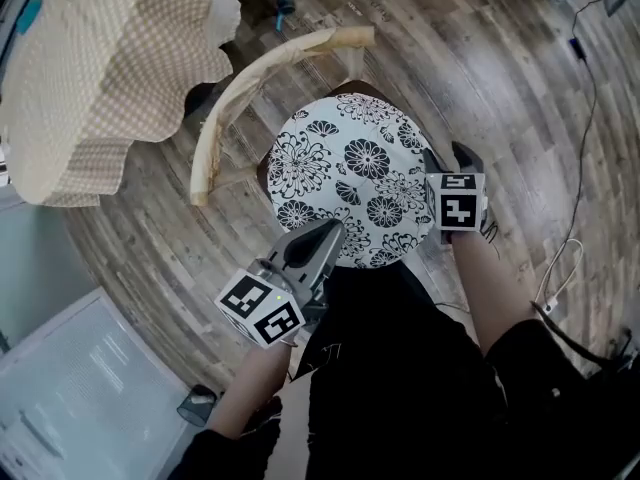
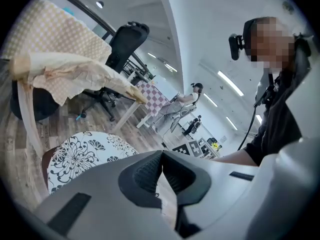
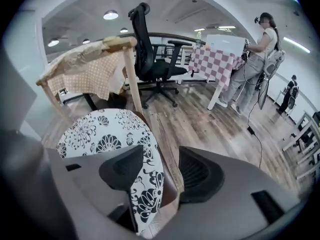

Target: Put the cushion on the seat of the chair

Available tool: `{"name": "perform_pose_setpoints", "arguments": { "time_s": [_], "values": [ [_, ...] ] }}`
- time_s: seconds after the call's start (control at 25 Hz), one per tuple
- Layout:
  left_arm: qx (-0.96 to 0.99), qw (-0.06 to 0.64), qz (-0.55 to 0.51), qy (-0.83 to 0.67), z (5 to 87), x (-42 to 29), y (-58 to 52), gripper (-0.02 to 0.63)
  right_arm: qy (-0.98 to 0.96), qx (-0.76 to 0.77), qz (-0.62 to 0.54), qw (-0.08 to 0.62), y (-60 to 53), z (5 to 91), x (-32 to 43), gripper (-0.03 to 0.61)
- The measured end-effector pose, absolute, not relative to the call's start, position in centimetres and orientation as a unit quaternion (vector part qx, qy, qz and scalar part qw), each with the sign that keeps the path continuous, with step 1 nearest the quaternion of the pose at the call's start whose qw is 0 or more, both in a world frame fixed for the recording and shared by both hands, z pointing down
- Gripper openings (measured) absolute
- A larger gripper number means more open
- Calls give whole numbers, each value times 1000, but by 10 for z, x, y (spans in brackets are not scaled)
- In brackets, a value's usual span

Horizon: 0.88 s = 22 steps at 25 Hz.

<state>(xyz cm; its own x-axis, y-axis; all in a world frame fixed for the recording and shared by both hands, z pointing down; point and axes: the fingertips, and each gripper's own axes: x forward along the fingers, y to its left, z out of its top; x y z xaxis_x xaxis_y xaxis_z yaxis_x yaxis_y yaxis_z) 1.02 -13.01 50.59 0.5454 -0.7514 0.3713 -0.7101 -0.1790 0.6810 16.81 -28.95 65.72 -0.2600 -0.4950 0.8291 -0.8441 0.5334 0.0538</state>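
Note:
The round white cushion (image 1: 350,173) with black flowers lies flat on the seat of the wooden chair (image 1: 250,78), whose curved backrest is wrapped in paper. My left gripper (image 1: 328,232) hovers at the cushion's near edge, shut, with nothing between its jaws (image 2: 161,156); the cushion (image 2: 80,154) shows to its left. My right gripper (image 1: 448,164) is at the cushion's right edge. Its jaws stand open (image 3: 160,159), with the rim of the cushion (image 3: 100,134) and the brown seat edge (image 3: 172,184) between them.
A table under a tan checked cloth (image 1: 90,68) stands close behind the chair on the left. A white panel (image 1: 80,388) lies at the lower left and a cable (image 1: 590,98) runs over the wood floor on the right. An office chair (image 3: 150,49) and a person (image 3: 260,59) are farther off.

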Motion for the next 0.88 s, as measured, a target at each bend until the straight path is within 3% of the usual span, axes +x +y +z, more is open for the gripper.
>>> {"name": "perform_pose_setpoints", "arguments": {
  "time_s": [0.16, 0.32, 0.52, 0.88],
  "values": [
    [775, 410, -22, -480, 472, 19, -123, 15, -809, 430, 196, 350, -283, 595, 149, 180],
    [786, 396, -23, -474, 439, 25, -116, 15, -850, 415, 181, 272, -278, 509, 129, 52],
    [808, 395, -90, -428, 383, 40, -130, 15, -885, 405, 178, 146, -260, 388, 117, 19],
    [885, 294, -56, -358, 294, 12, -61, 15, -859, 484, 126, 111, -158, 275, 134, 17]
  ]
}}
